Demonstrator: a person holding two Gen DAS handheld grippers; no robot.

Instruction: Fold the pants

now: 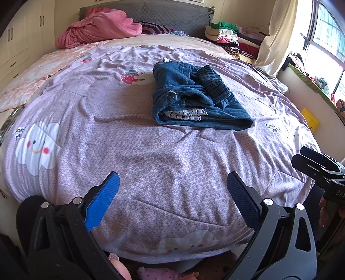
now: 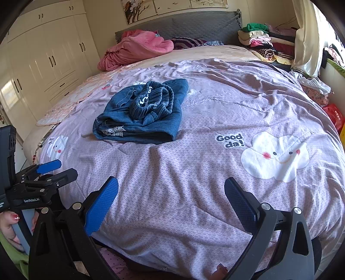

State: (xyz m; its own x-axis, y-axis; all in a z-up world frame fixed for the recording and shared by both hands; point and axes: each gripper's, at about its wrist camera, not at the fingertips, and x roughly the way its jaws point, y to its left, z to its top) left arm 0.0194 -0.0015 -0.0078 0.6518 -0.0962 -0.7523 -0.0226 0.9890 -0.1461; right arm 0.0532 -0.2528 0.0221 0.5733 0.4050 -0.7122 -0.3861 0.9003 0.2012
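Observation:
A pair of small blue denim pants lies folded into a thick bundle on the purple bedspread, with white lace showing at its near edge and the elastic waistband on top. In the right wrist view the pants sit left of centre. My left gripper hangs open over the bed's near edge, well short of the pants, nothing between its blue pads. My right gripper is likewise open and empty near the foot of the bed. Each gripper shows at the other view's side: the right gripper, the left gripper.
A pink blanket and a grey headboard lie at the far end. Stacked clothes stand at the far right by a curtain. White wardrobes line the left wall. A hand holds the left gripper.

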